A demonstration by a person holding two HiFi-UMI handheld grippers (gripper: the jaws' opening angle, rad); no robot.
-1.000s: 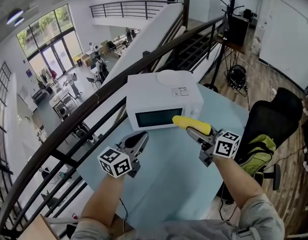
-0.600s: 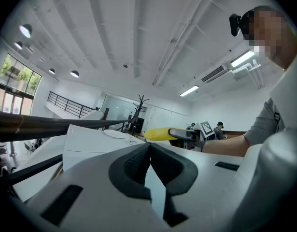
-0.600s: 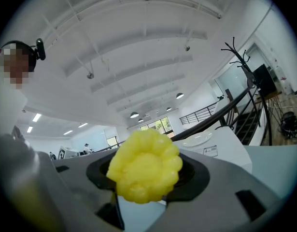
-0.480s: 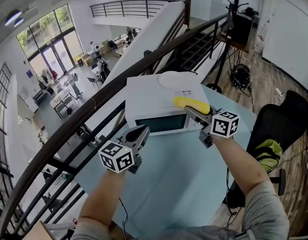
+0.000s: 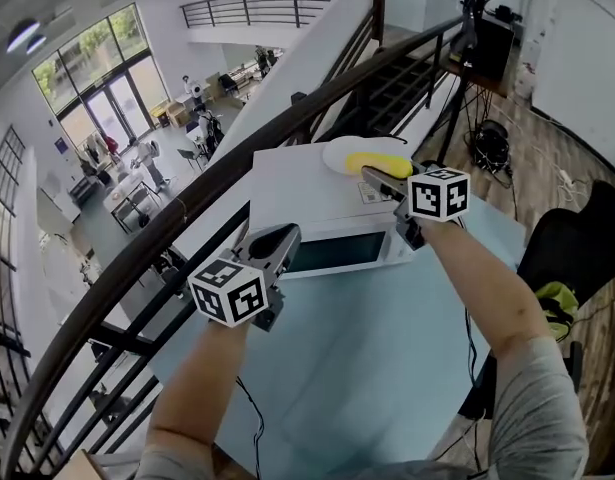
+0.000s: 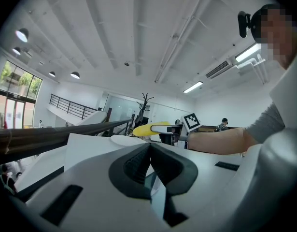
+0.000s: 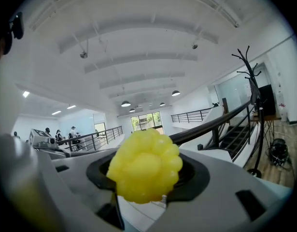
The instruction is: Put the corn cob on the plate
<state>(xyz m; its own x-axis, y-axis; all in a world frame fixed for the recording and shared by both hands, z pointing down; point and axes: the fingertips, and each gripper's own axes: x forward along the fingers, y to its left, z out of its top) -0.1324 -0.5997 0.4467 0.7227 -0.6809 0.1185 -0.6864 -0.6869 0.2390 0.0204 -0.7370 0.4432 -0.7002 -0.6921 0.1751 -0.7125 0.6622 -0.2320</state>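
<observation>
The white microwave (image 5: 307, 193) stands on the pale blue table (image 5: 367, 358), close behind the dark railing (image 5: 177, 208), and a white plate (image 5: 335, 150) lies on its top. The right gripper (image 5: 379, 175) reaches over the microwave's top, its jaws pinching the yellow corn cob (image 5: 372, 160) by one end. The cob lies roughly level above the plate's near edge, and from the left gripper view it appears just clear of the plate. The left gripper (image 5: 279, 238) hovers before the microwave's front, its jaws pressed together with nothing between them.
</observation>
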